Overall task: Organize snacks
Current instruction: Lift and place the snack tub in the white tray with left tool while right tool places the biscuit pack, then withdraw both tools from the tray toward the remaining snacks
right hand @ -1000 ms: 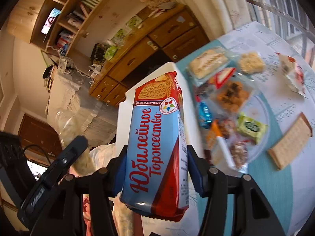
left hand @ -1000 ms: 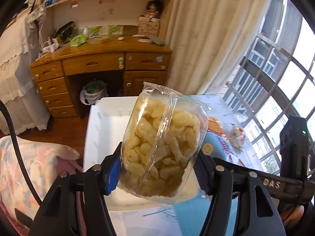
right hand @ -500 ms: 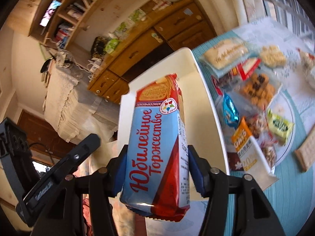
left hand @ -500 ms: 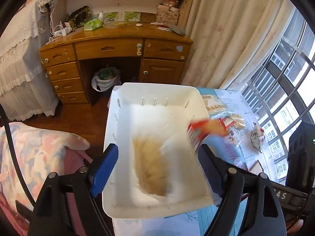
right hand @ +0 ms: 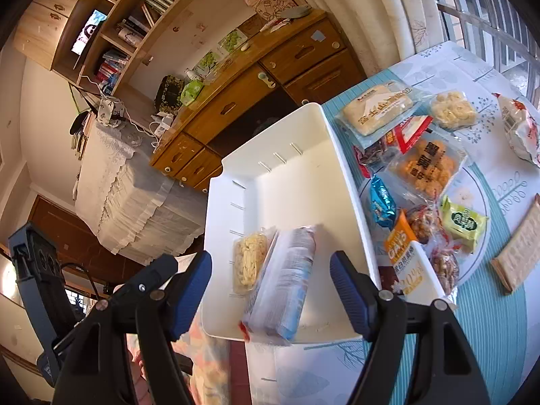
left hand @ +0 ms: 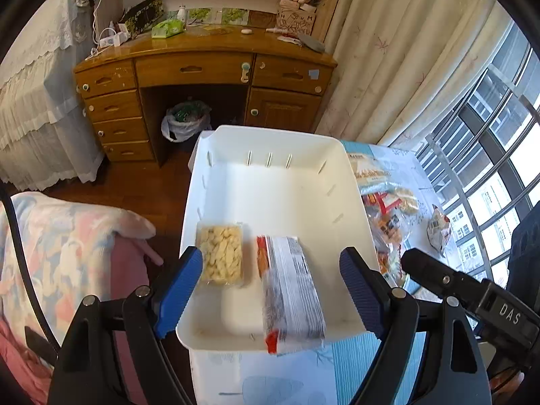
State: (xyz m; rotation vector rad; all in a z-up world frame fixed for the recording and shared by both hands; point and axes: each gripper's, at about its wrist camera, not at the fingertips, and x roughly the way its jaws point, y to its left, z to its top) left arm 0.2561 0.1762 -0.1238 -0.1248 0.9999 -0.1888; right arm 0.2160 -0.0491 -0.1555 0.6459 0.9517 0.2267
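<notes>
A white plastic bin (left hand: 276,199) (right hand: 297,175) stands at the table's left edge. Inside it lie a clear bag of yellow puffed snacks (left hand: 221,257) (right hand: 249,260) and, to its right, a blue and red biscuit pack (left hand: 291,293) (right hand: 281,285), blurred, its near end over the bin's front rim. My left gripper (left hand: 270,290) is open and empty above the bin's near end. My right gripper (right hand: 271,287) is open and empty above the same spot. A pile of wrapped snacks (right hand: 418,168) (left hand: 388,209) lies on the table right of the bin.
A flat cracker pack (right hand: 519,246) lies at the far right of the table, a white and red bag (right hand: 519,128) near the window. A wooden desk (left hand: 202,74) and a draped bed (left hand: 30,101) stand beyond. A floral blanket (left hand: 67,243) lies to the left.
Both grippers opened. The puffed snack bag dropped from my left gripper into the bin, then the biscuit pack dropped from my right gripper beside it.
</notes>
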